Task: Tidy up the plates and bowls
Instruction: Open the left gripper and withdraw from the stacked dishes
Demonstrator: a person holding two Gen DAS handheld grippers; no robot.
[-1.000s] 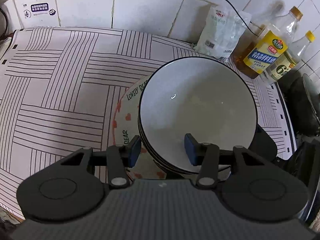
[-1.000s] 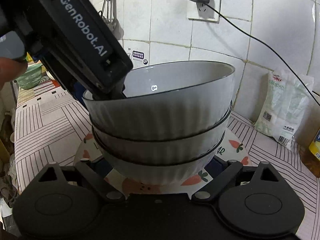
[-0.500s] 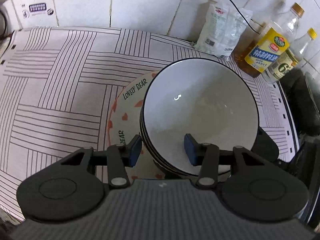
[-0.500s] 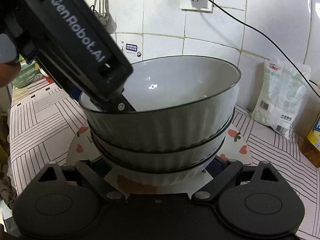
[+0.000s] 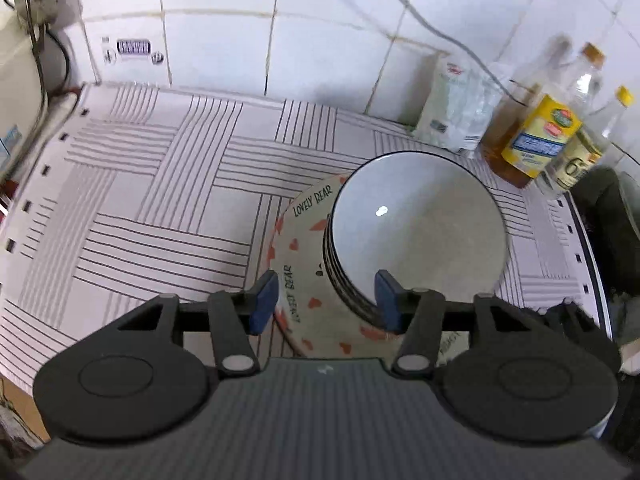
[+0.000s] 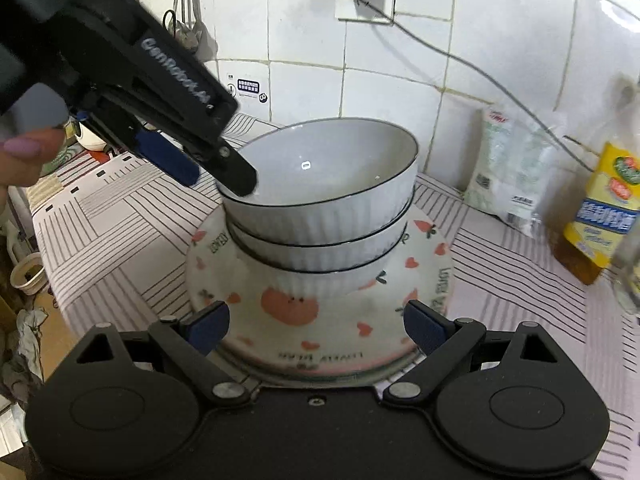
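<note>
Striped cloth (image 5: 168, 216) bears ribbed bowls (image 6: 320, 216) on a glossy plate (image 6: 320, 320) — left jaws opening, right jaws open, both empty.

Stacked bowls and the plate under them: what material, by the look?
Bowls: likely glazed ceramic; glossy white inside with a light glint, ribbed outer wall, thin dark rim line. Plate: likely glazed ceramic too, though melamine is possible; smooth and shiny, with printed red hearts and lettering.

Dim indoor light; fisheye-bent edges; bottles perhaps motion-blurred; bowl glint.
</note>
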